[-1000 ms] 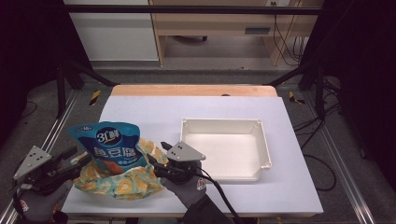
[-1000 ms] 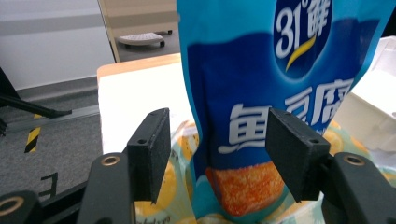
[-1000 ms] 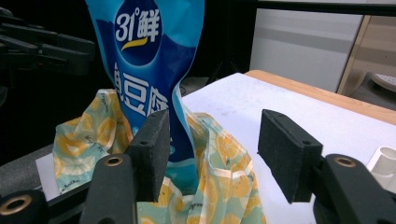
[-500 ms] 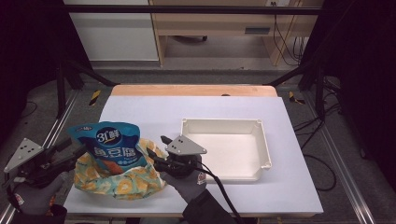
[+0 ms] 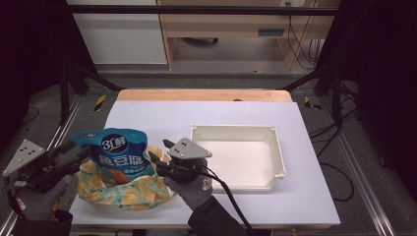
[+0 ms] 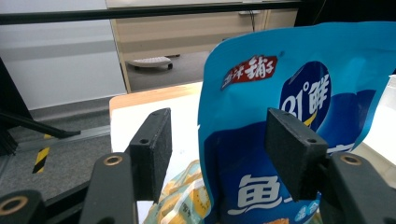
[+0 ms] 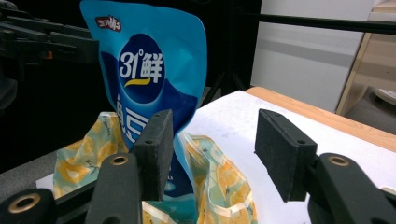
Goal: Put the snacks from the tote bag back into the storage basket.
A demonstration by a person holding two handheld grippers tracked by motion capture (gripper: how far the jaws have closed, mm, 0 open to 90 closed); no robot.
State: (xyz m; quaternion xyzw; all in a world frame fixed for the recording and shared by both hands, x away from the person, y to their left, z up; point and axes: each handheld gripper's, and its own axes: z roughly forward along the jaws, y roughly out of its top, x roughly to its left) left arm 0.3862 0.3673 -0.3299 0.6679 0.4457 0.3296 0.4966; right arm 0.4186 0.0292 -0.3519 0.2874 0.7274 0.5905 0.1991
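Note:
A blue snack pouch stands upright in a crumpled yellow-and-orange printed bag at the table's front left. My left gripper is at the pouch's left side. In the left gripper view the pouch's edge lies between the jaws of that gripper, which have just been closing, and the pads do not press on it. My right gripper is at the pouch's right side. Its jaws have also just been closing, and they straddle the printed bag's rim without gripping it.
A shallow white tray sits right of the right gripper on the white table top. A wooden strip borders the table's far edge. Dark frame bars and cables run along both sides.
The left gripper has drifted slightly left and up in the high view. The right gripper has edged a little farther up the table. Pouch and bag stay in place.

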